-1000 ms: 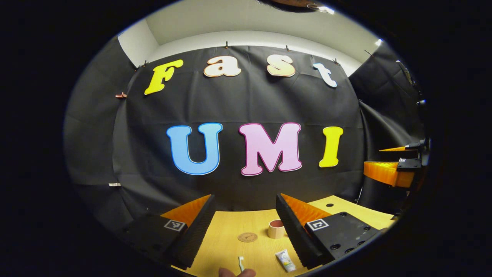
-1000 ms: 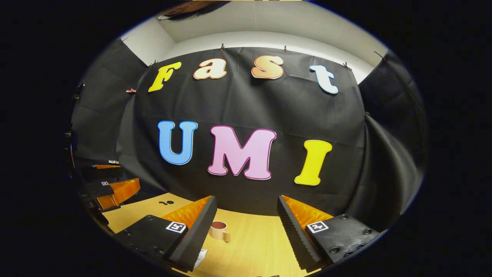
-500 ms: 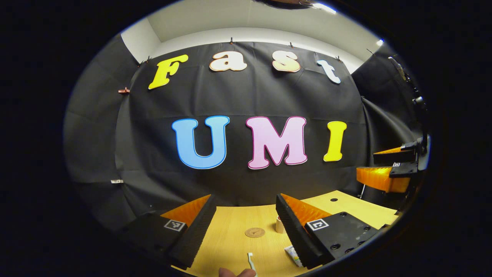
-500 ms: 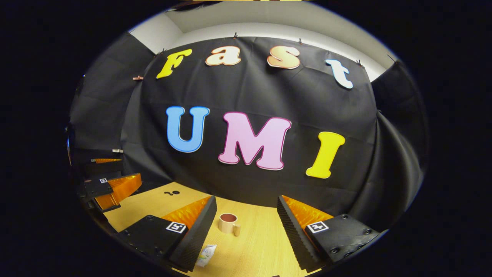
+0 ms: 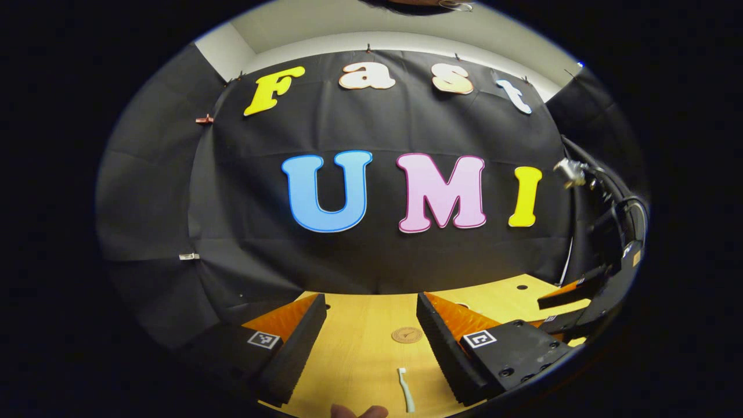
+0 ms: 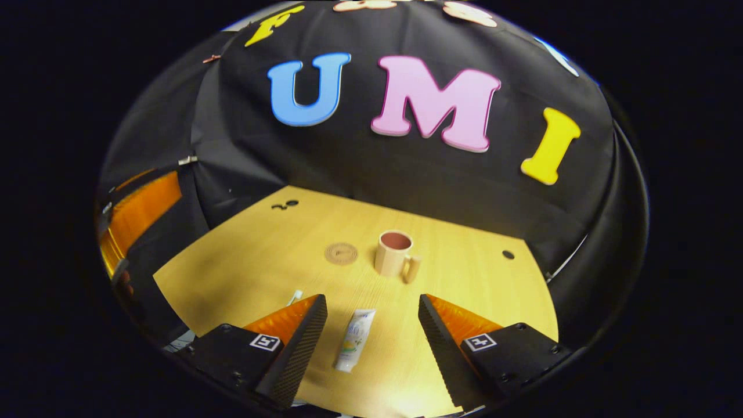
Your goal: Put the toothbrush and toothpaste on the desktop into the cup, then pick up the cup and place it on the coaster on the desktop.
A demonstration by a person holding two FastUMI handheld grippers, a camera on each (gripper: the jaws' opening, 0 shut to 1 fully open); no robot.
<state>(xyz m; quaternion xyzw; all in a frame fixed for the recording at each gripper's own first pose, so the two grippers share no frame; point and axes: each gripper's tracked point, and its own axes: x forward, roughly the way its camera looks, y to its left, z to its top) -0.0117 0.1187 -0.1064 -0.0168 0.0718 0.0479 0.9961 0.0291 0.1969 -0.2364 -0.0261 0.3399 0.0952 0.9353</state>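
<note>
Left gripper view: the left claw (image 5: 367, 348) stands wide, holding nothing, above the near edge of the wooden table (image 5: 354, 360). A fingertip of the person's hand (image 5: 357, 411) shows at the bottom edge. The toothbrush (image 5: 404, 390) lies flat on the table between the two fingers, nearer the right-hand finger and touching neither, its head pointing away from the camera. Beyond it, also between the fingers, lies the round coaster (image 5: 407, 334). At the far right the right claw (image 5: 566, 305) hangs over the table's edge, with cables above it. Right gripper view: the right claw (image 6: 371, 339) is likewise spread wide and empty, tilted down toward the table (image 6: 464, 290). The toothpaste (image 6: 354, 339) lies flat between its fingers, closer to the left-hand finger, apart from both, its cap end toward the camera. A tip of the toothbrush (image 6: 295, 298) shows just past the left-hand finger. Farther on stands the cup (image 6: 395, 253), upright, its handle turned toward the camera and to the right; the coaster (image 6: 341, 253) lies just to its left, not touching it. The left claw (image 6: 139, 220) shows at the far left edge.
</note>
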